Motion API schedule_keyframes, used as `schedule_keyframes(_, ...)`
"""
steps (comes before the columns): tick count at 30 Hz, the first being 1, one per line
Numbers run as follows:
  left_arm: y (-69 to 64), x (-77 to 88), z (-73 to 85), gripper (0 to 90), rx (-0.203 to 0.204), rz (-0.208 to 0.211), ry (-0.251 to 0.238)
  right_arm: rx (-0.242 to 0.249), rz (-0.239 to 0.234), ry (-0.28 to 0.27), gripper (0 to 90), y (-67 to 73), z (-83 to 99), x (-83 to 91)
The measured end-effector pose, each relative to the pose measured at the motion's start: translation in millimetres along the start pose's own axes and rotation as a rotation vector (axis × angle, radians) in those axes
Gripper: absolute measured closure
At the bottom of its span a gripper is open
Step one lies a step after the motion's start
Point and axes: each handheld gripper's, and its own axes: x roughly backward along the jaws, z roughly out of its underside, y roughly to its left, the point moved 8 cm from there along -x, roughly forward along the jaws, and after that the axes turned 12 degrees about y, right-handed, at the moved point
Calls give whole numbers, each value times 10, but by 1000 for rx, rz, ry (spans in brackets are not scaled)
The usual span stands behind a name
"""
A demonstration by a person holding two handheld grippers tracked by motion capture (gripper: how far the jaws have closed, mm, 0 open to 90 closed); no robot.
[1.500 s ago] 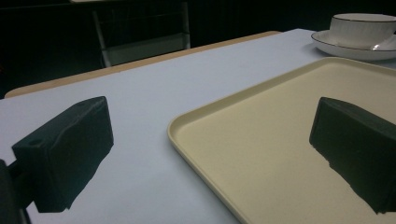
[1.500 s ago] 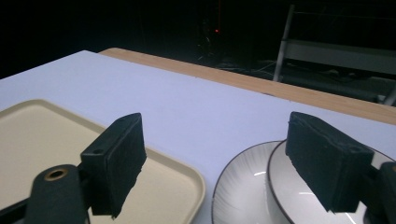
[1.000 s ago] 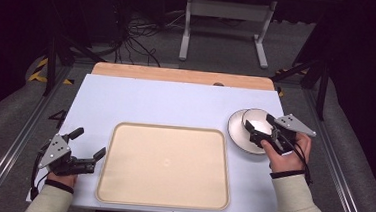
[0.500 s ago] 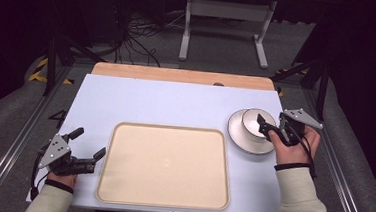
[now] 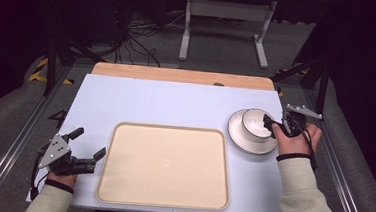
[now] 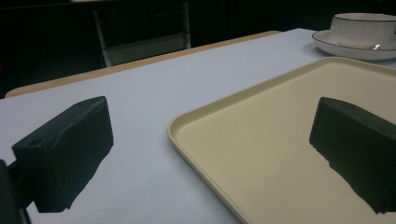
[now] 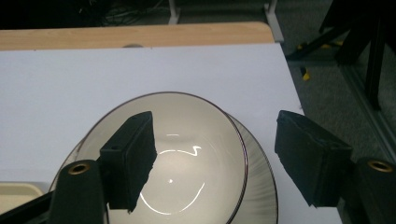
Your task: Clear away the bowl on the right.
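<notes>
room: dark | floor (image 5: 220, 53): grey | metal stand (image 5: 226, 11) | cables (image 5: 130, 47)

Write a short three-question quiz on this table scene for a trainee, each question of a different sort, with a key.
1. True or false: the bowl sits on the tray.
2. Which gripper is at the bowl? A) left gripper B) right gripper
3. Fill in: the bowl stands on a ____.

Key:
1. False. It stands on a saucer to the right of the tray, on the table.
2. B. In the right gripper view its fingers straddle the bowl's rim, one inside and one outside, not pressing yet; they have just been closing. The left gripper rests open by the tray's left edge.
3. Saucer.
</notes>
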Motion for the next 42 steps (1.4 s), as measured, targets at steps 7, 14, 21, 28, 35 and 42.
schedule_keyframes(7, -1, 0, 0, 3, -1, 0, 0, -37, 32, 133, 406, -114, 67, -215)
schedule_keyframes(14, -3, -1, -1, 3, -1, 1, -1, -43, 44, 232, 537, -141, 119, -339)
schedule_keyframes(21, -4, -1, -2, 3, -3, 3, -2, -41, 49, 330, 742, -151, 179, -421)
schedule_keyframes(28, -4, 0, -1, 3, -5, 3, -2, -60, 39, 354, 832, -132, 172, -428)
schedule_keyframes(35, -5, 0, 0, 3, -6, 3, -1, -72, 43, 352, 837, -114, 156, -397)
schedule_keyframes(42, -4, 0, 0, 3, -3, 2, -1, -72, 28, 335, 833, -95, 100, -307)
